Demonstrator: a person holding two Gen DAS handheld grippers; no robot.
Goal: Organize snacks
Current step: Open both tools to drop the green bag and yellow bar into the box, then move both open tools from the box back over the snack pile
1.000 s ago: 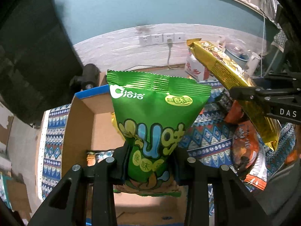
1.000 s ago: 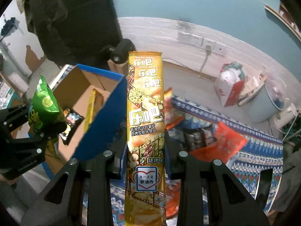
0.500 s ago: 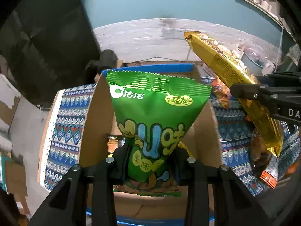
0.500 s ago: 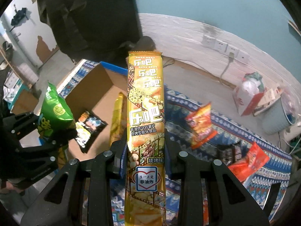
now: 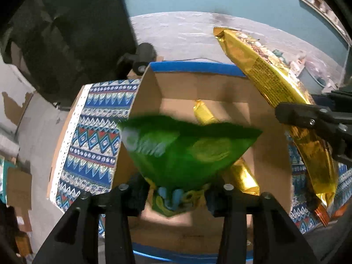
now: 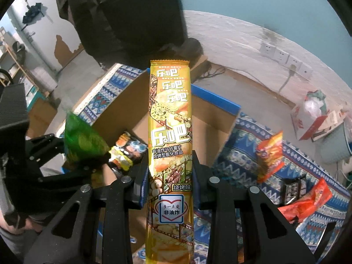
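Snacks are going into a cardboard box (image 5: 198, 101) with blue-taped edges that stands on a patterned blue cloth (image 5: 92, 136). Over the box the left gripper (image 5: 176, 195) has just been opening its jaws; the green snack bag (image 5: 187, 154) sits between them, blurred and tipped forward, with a gap showing at the pads, so it looks released rather than pinched. Inside the box a gold packet (image 5: 239, 173) leans against the right wall, and the right wrist view shows a dark packet with yellow trim (image 6: 127, 151) on the box floor. The right gripper (image 6: 170, 171) is closed tight on a tall yellow chip packet (image 6: 170, 118), held upright above the near right edge of the box; in the left wrist view the same packet slants past the box's right wall. On the cloth to the right lie orange and red snack packets (image 6: 269, 154), well apart from the box.
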